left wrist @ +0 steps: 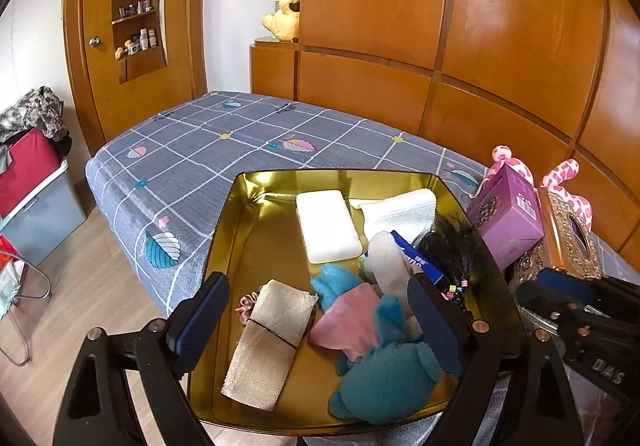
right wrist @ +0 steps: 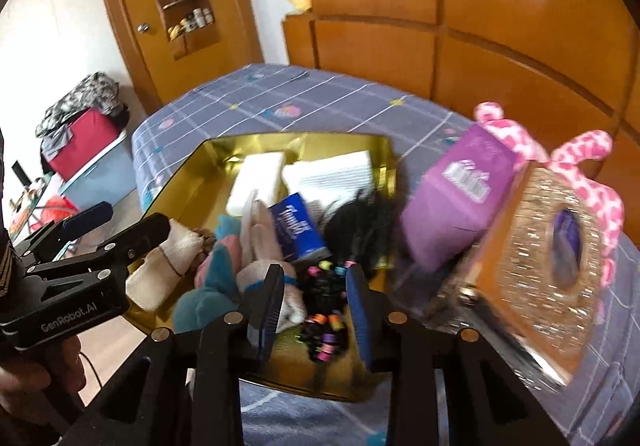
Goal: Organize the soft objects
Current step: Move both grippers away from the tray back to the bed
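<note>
My L gripper point(left wrist: 318, 280) has its jaws wide apart, nothing clamped. It hangs over the near end of the gold tray point(left wrist: 240, 230), which sits on the bed point(left wrist: 200, 150). Between the L fingers, lower down in the tray: beige folded cloth point(left wrist: 268, 334) just inside the L finger, pink cloth point(left wrist: 348, 322) in the middle, and teal plush point(left wrist: 384, 378) by the R finger. No pad touches any of them. Further back in the tray are a white foam block point(left wrist: 328, 226), a white waffle cloth point(left wrist: 400, 212), a blue pack point(left wrist: 416, 256) and a black feathery tuft point(left wrist: 448, 250).

My R gripper point(right wrist: 313, 270) has its jaws drawn in close. A black strand w/ coloured beads point(right wrist: 324, 306) shows in the gap btwn them, at the tray's near R corner. The R view is smeared, so I can't tell if the pads press on it or it just lies below.

Hard to read: my L gripper's R finger covers part of the beads and the teal plush in the L view. A pinkish scrunchie point(left wrist: 245, 306) is half hidden behind the beige cloth. Print on the blue pack is too blurred to read. Beside the tray, to the R, a purple box point(left wrist: 504, 222) leans by an ornate tissue box point(left wrist: 568, 238), w/ a pink-spotted plush point(left wrist: 568, 186) mostly hidden behind both.
</note>
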Demonstrator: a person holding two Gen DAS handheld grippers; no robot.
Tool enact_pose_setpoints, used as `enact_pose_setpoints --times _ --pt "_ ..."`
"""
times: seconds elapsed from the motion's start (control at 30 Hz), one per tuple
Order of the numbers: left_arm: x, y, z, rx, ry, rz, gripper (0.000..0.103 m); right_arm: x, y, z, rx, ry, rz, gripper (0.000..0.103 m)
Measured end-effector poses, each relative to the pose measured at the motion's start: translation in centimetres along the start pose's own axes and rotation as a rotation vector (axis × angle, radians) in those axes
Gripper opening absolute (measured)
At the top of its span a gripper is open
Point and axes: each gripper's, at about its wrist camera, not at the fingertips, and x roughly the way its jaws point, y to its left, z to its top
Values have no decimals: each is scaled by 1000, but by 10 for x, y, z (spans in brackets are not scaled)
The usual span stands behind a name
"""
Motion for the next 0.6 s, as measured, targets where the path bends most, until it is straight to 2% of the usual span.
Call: enact_pose_setpoints --times 0.2,0.3,0.4,0.6 --pt "-5 -13 -2 51 -16 -24 91 -19 -12 -7 26 -39 -45 32" --pt "-13 -23 -3 106 -50 -45 91 -30 -19 -11 32 -59 -71 33" --pt "-22 -36 -5 156 -75 -106 91 -45 -37 -15 77 -76 -76 42" --pt "-33 -65 -13 257 -84 -214 91 -88 -95 -35 215 -123 -152 44"
